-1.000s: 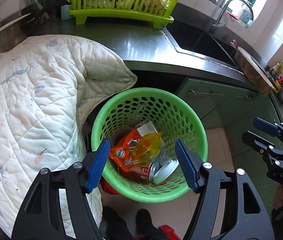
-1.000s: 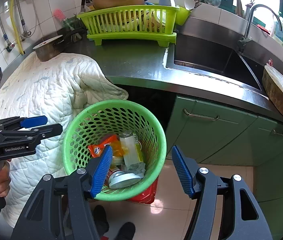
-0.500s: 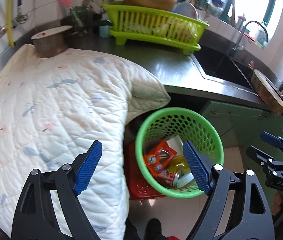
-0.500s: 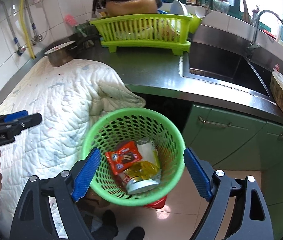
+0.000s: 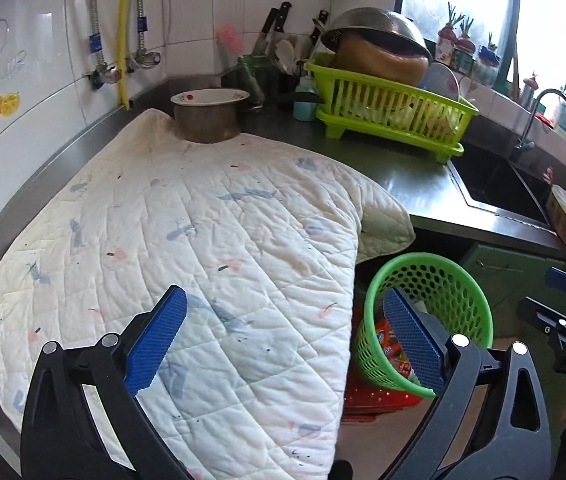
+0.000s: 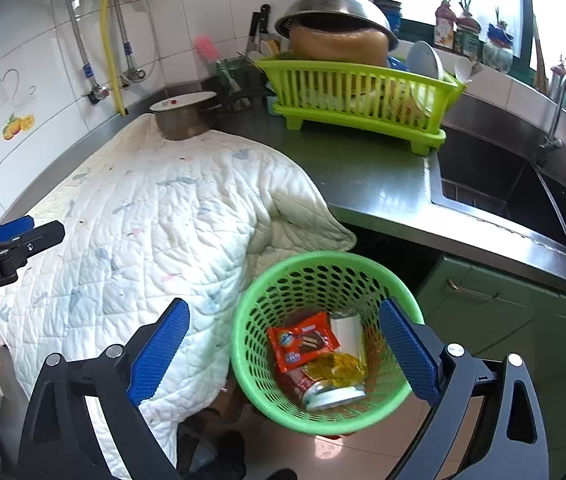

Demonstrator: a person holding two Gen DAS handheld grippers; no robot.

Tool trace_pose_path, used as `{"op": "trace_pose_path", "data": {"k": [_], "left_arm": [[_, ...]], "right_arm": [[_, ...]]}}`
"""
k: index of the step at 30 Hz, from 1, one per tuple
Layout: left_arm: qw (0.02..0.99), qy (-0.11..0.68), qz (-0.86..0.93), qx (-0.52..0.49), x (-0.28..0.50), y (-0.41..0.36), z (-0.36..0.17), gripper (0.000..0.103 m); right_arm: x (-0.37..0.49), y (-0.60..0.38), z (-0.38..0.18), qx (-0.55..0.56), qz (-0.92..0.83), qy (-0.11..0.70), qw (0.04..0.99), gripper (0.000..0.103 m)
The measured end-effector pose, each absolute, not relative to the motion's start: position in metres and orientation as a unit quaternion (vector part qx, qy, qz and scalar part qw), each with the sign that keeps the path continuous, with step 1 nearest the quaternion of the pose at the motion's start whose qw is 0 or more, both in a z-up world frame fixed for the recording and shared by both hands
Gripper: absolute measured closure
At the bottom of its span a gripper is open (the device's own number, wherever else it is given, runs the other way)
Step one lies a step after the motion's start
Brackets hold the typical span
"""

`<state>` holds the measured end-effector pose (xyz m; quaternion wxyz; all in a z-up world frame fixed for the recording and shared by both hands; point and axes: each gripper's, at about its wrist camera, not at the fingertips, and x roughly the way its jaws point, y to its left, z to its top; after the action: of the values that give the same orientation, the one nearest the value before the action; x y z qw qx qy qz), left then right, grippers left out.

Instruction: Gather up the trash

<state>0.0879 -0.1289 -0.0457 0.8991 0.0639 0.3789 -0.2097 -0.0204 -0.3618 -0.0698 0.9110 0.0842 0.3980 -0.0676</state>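
A green perforated basket [image 6: 323, 272] stands on the floor beside the counter. In it lie a red snack wrapper [image 6: 303, 342], a yellow wrapper [image 6: 339, 368], a white carton [image 6: 347, 332] and a can [image 6: 335, 394]. The basket also shows in the left wrist view [image 5: 435, 276]. My left gripper [image 5: 283, 340] is open and empty, above the white quilt [image 5: 187, 240]. My right gripper [image 6: 283, 354] is open and empty, above the basket's left side. The right gripper also shows at the right edge of the left wrist view [image 5: 563, 312].
The quilt [image 6: 155, 220] covers the steel counter [image 6: 363, 176] and hangs over its edge. A metal pot [image 5: 207, 116], a lime dish rack [image 5: 391, 112] and a sink [image 6: 495, 184] are behind. A red crate [image 5: 375, 400] sits under the basket. Green cabinets [image 6: 503, 312] stand at right.
Both grippers have risen and drawn back from the basket. The left one has swung left over the quilt. Both stay open and empty.
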Motion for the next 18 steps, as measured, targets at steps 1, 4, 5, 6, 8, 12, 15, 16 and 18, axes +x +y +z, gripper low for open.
{"op": "trace_pose_path", "data": {"k": [1,4,5,6,8,12,15,16,18], "left_arm": [[0.903,0.374,-0.203,0.064,0.086,-0.122,-0.043,0.005],[0.910,0.365,-0.188,0.063,0.083,-0.106,-0.037,0.005],[0.912,0.363,-0.181,0.065,0.082,-0.101,-0.036,0.005],[0.914,0.360,-0.175,0.066,0.082,-0.097,-0.034,0.005],[0.919,0.354,-0.164,0.065,0.080,-0.088,-0.030,0.005],[0.925,0.345,-0.150,0.058,0.077,-0.070,-0.020,0.005],[0.930,0.336,-0.143,0.050,0.073,-0.060,-0.012,0.005],[0.931,0.333,-0.141,0.046,0.071,-0.056,-0.009,0.005],[0.933,0.331,-0.137,0.040,0.068,-0.048,-0.007,0.005]], "right_arm": [[-0.019,-0.359,-0.068,0.083,-0.064,0.396,0.912,0.010],[-0.013,-0.349,-0.060,0.079,-0.053,0.389,0.916,0.010],[-0.011,-0.347,-0.058,0.079,-0.049,0.387,0.917,0.009],[-0.008,-0.344,-0.056,0.078,-0.043,0.385,0.918,0.009],[-0.002,-0.337,-0.051,0.073,-0.035,0.382,0.921,0.009],[0.005,-0.324,-0.040,0.068,-0.019,0.371,0.926,0.009],[0.008,-0.313,-0.033,0.066,-0.012,0.361,0.930,0.008],[0.008,-0.310,-0.031,0.067,-0.009,0.358,0.931,0.008],[0.008,-0.305,-0.027,0.074,-0.002,0.351,0.933,0.008]]}}
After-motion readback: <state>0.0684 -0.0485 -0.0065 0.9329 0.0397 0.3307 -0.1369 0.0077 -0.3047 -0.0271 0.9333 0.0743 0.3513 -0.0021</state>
